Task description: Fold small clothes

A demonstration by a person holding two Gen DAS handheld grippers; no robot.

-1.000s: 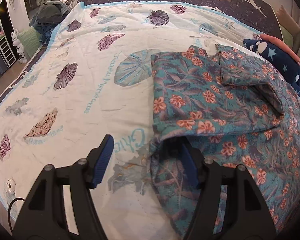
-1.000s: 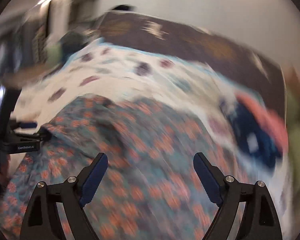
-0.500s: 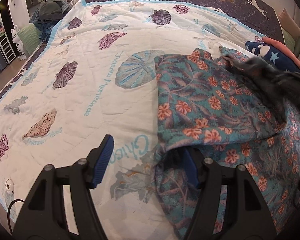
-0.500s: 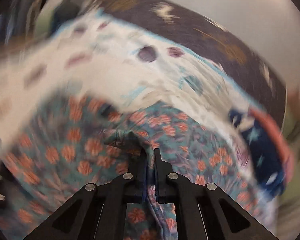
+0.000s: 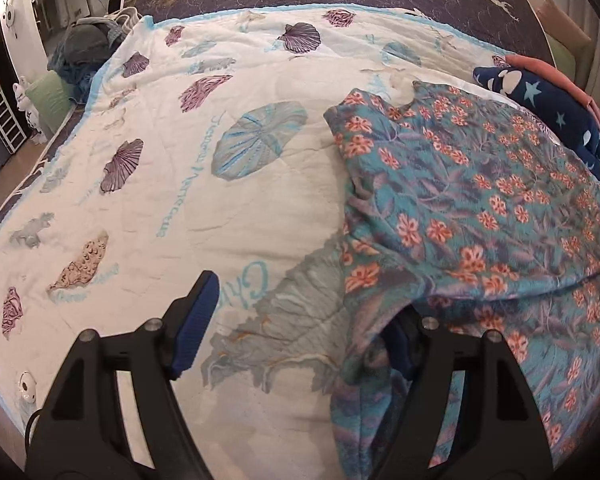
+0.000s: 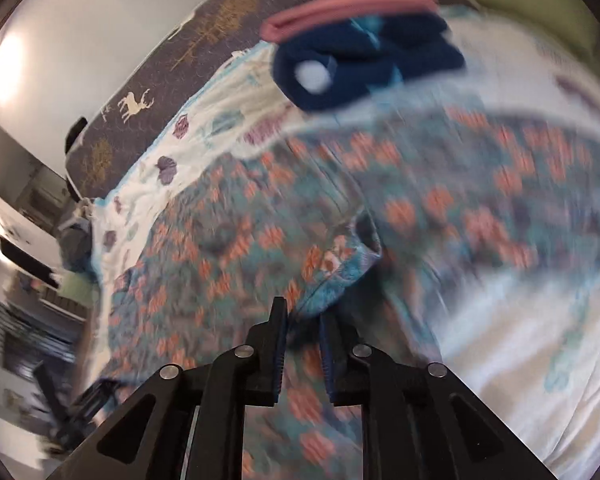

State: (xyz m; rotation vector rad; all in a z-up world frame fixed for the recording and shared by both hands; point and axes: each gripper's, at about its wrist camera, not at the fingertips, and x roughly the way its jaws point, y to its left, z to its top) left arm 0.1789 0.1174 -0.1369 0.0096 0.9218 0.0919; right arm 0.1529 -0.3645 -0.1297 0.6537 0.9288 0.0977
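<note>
Left wrist view looks down over a bed covered by a white seashell quilt [image 5: 228, 208], with the teal floral garment [image 5: 480, 208] spread on its right half. Its upper layer is folded over, and the folded edge runs across the near right part of the cloth. Beyond it at the far right lie a navy star-print piece [image 5: 556, 108] and a pink folded piece [image 5: 548, 74]. A heap of grey and blue clothes [image 5: 84, 48] sits at the far left corner of the bed.

The left tool [image 5: 300, 324] stands wide open and has just opened a little further. Its left finger is over bare quilt; its right finger is tucked under the garment's near left edge, and the pads press on nothing.

Right wrist view is blurred by motion. The right tool [image 6: 302, 344] shows a narrow gap between its pads, having closed and then eased apart slightly. A bunched fold of the floral garment [image 6: 340, 264] lies just ahead of the fingertips, with cloth beneath them; whether any fabric is pinched I cannot tell.
</note>
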